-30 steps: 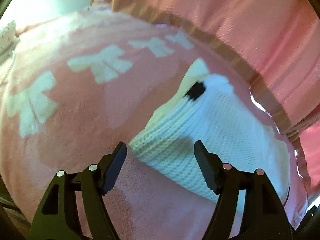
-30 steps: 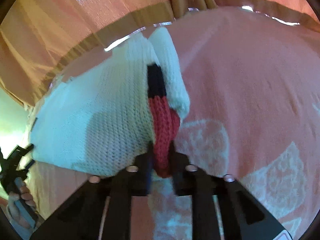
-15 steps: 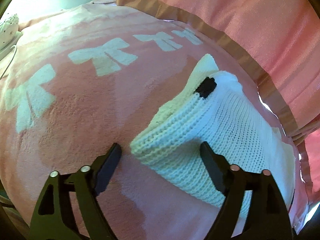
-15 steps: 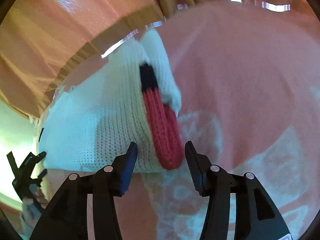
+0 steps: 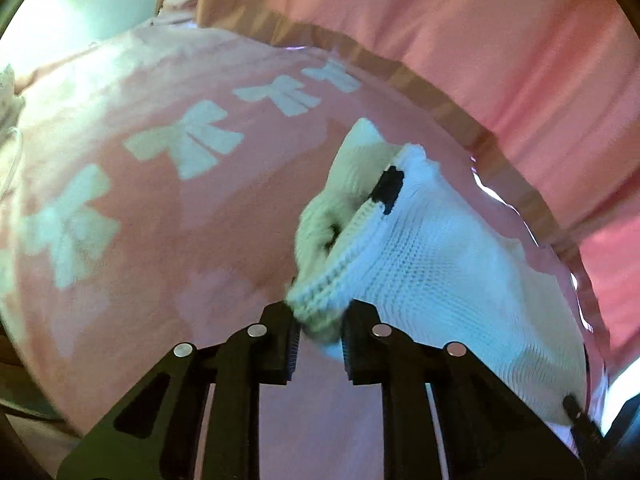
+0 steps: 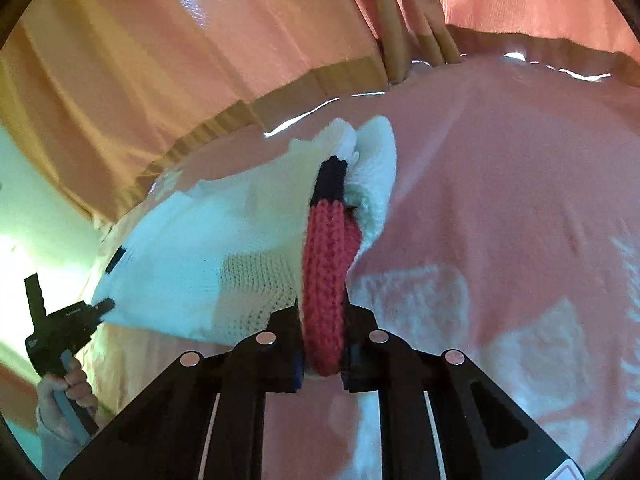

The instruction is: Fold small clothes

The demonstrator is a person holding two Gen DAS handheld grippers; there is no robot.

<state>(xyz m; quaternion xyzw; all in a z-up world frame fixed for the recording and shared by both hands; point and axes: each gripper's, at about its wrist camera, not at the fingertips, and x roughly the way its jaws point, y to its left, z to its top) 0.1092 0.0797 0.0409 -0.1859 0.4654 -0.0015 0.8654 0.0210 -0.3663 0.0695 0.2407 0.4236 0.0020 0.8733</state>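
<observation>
Though a small pale mark sits on the body of the left gripper [image 6: 66, 330] as seen from the right wrist, it is too small and blurred to read, and no other writing shows. No boxes or baskets are in view.

Everything centres on the white knitted garment [image 5: 432, 264], which lies on a pink blanket [image 5: 192, 248] printed with pale bows. Seen from the left wrist, the left gripper [image 5: 318, 334] has its jaws closing on the garment's ribbed white edge, which is bunched between the pads and raised a little off the blanket. Seen from the right wrist, the right gripper [image 6: 323, 344] has its jaws closing on the garment's red ribbed band [image 6: 326, 276], pinched between the pads; above the red part the band turns black. The knit sags between the two grips.

Behind the garment, a pink curtain [image 6: 168, 72] with a tan hem hangs close to the blanket's far edge. Left of the garment in the right wrist view, a hand [image 6: 66, 398] wraps the left gripper's handle.
</observation>
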